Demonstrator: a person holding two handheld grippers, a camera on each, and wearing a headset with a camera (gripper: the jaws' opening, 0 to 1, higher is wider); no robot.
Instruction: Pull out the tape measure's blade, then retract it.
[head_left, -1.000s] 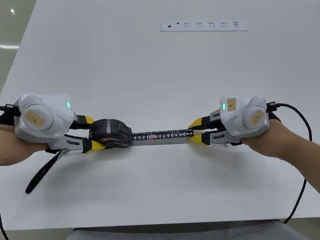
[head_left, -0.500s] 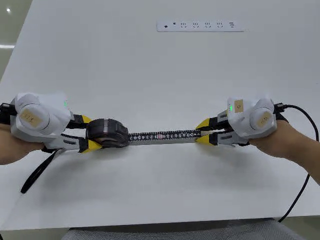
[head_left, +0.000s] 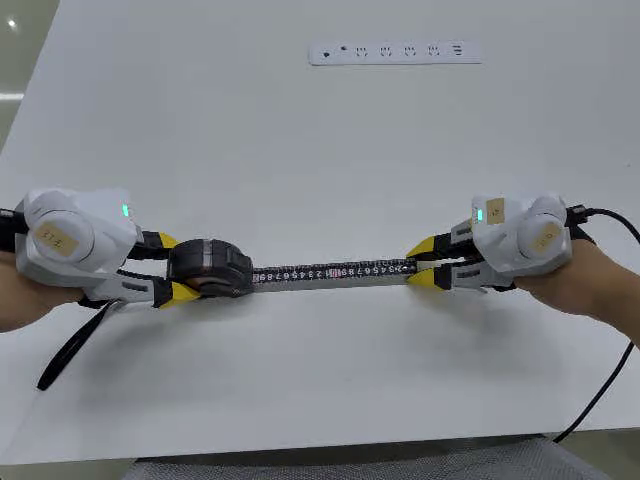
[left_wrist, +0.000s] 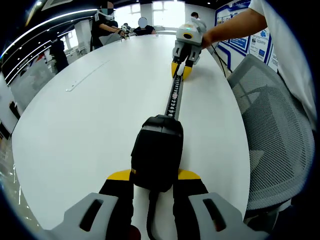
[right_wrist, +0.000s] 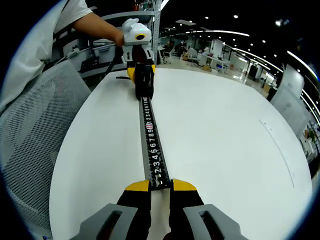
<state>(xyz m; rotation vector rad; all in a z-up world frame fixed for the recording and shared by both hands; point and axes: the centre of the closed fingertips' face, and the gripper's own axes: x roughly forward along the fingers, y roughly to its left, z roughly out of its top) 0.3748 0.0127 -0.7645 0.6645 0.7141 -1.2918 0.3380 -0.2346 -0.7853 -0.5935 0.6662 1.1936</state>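
Note:
A black tape measure case (head_left: 210, 268) rests on the white table (head_left: 300, 140), clamped by my left gripper (head_left: 172, 268), whose yellow-tipped jaws squeeze its sides; the same case (left_wrist: 157, 152) sits between those jaws in the left gripper view. A numbered blade (head_left: 332, 271) stretches rightward from the case to my right gripper (head_left: 425, 262), which is shut on the blade's end. In the right gripper view the blade (right_wrist: 150, 142) runs from the jaws away to the case (right_wrist: 144, 81). The left gripper view shows the blade (left_wrist: 174, 97) reaching the right gripper (left_wrist: 180, 70).
A white power strip (head_left: 394, 52) lies at the table's far side. A black strap (head_left: 72, 347) trails off the left gripper toward the front edge. A black cable (head_left: 606, 375) hangs from the right gripper. A grey mesh chair (left_wrist: 272, 135) stands by the table.
The two grippers have drawn further apart, the right one moving right. More of the blade is out of the case than a second ago.

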